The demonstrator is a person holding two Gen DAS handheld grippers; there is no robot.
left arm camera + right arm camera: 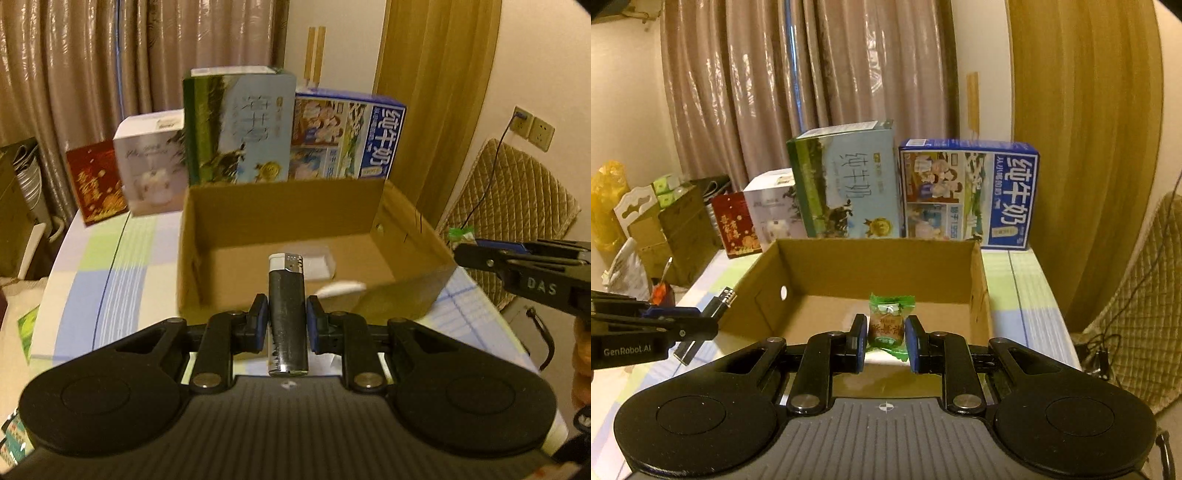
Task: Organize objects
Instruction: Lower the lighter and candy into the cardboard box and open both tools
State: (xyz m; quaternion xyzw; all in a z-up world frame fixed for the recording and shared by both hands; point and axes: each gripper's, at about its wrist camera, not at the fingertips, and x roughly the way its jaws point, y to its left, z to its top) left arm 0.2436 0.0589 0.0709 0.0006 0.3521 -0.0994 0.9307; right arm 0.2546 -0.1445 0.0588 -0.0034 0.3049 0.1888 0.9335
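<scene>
My left gripper (286, 314) is shut on a black lighter (287, 310) with a silver and white top, held upright just in front of the near wall of an open cardboard box (280, 206). My right gripper (885, 334) is shut on a green-wrapped candy (888, 323), held at the near rim of the same box (879, 266). The right gripper shows at the right edge of the left wrist view (524, 266). The left gripper with the lighter (718, 302) shows at the left of the right wrist view (665, 328). A white flat thing (314, 264) lies inside the box.
Two milk cartons, green (240, 125) and blue (347, 136), stand behind the box, with a white box (151, 166) and a red box (96, 181) to their left. The table has a checked cloth (110, 266). A quilted chair (517, 206) stands at the right.
</scene>
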